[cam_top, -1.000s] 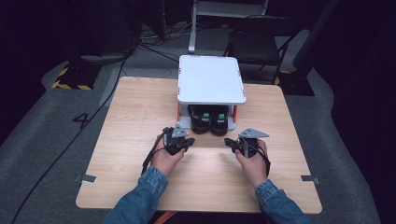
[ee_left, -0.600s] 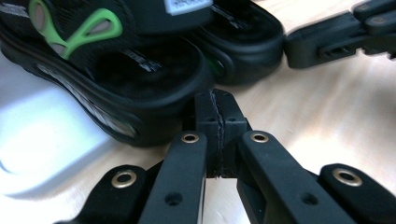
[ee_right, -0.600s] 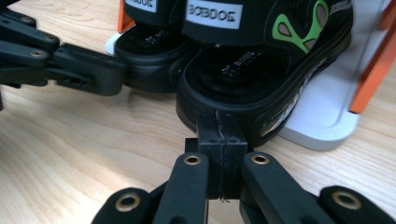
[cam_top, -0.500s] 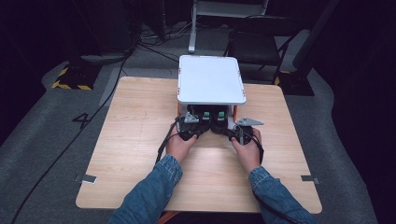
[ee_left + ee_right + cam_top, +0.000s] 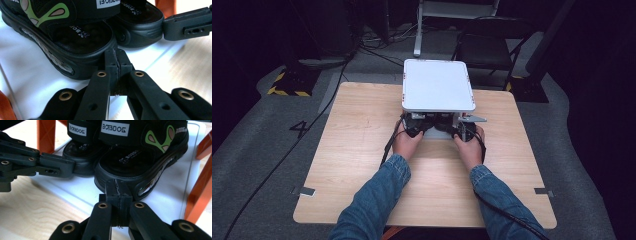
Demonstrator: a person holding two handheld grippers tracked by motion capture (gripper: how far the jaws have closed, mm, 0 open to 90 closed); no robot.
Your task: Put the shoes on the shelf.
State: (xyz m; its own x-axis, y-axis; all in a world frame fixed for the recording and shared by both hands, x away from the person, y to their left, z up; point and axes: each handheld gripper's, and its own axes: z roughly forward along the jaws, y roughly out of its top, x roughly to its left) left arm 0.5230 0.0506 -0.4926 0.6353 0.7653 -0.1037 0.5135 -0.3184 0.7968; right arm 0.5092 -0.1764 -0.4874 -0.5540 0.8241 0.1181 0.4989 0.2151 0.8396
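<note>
Under white two-tier rack (image 5: 438, 86) with orange legs (image 5: 45, 135): black green-accented sandals (image 5: 62, 37), heels toward person. Left gripper (image 5: 115, 56) and right gripper (image 5: 117, 188) pressed together, touching heels.

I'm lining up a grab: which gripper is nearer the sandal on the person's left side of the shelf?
Left. The left gripper, jaws shut, sits right at the heel of the left sandal. The right gripper, also shut, is at the heel of the right sandal beside it.

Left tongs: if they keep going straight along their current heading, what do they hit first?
Most likely the heel of the black sandal directly ahead of the shut left tongs; the tips look at or almost touching its sole rim, though depth is unclear.
</note>
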